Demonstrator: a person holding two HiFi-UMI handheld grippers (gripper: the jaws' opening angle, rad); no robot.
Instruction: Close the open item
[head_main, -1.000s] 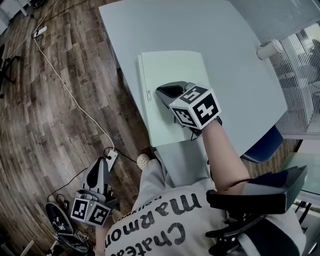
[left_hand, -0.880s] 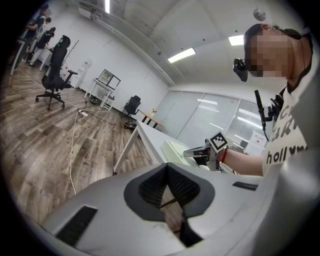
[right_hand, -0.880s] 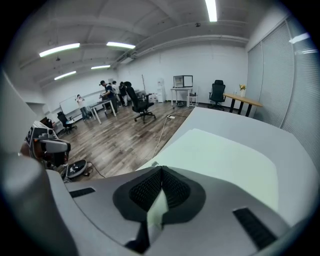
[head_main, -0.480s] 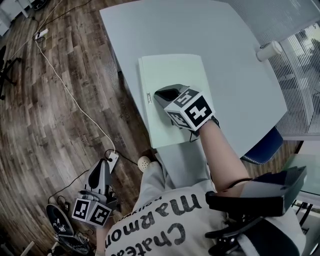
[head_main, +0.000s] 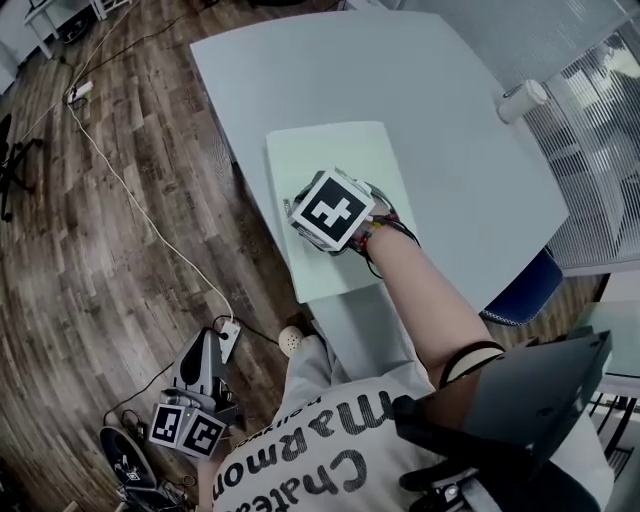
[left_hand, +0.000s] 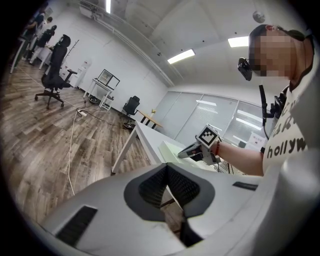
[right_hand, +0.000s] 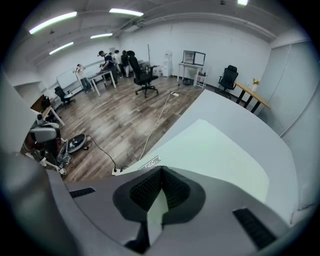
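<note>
Wood-plank flooring (head_main: 120, 230) surrounds a grey table (head_main: 420, 70), and the work sits toward that table's near edge. At the centre of it, the right gripper (right_hand: 161, 171) has its jaws pressed together at the tips with nothing caught between them. Through the slot below the tips only the pale green folder (right_hand: 215, 150) shows. The gripper hovers low over the folder's near half, nose toward the spine edge where a small printed label (right_hand: 150, 163) lies. That posture suits pressing a cover flat rather than grasping it. Its marker cube (head_main: 335, 210) hides the tips in the head view, so I cannot tell whether they touch the cover. The folder lies flat and shut on the table, so the closing looks done.

The left gripper (left_hand: 167, 169), jaws likewise together and empty, hangs at the person's side, well away from the folder and over the floor by a power strip (head_main: 228, 335). It seems simply parked, since one gripper is enough for this job. Far beyond the folder, a white cylinder (head_main: 522, 97) rests at the table's edge.
</note>
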